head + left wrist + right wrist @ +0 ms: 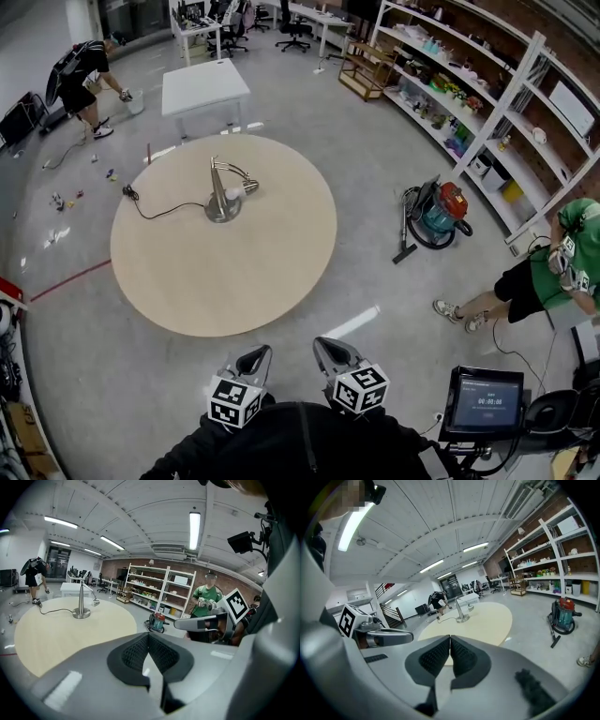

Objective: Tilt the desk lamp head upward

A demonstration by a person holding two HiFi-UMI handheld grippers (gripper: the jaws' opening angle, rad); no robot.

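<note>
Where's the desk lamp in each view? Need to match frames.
Head view: desk lamp up and left of centre, on the round table.
Left gripper view: desk lamp at mid-left, on the table.
Right gripper view: desk lamp near centre, on the table.
Shared landmark: vacuum cleaner, on the floor right of the table.

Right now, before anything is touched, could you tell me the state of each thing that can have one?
Left tongs: shut, empty, away from the table.
Right tongs: shut, empty, away from the table.
Desk lamp: upright on the round table, head low, untouched.
Lamp cord: lying loose on the table.
Screen: on.
</note>
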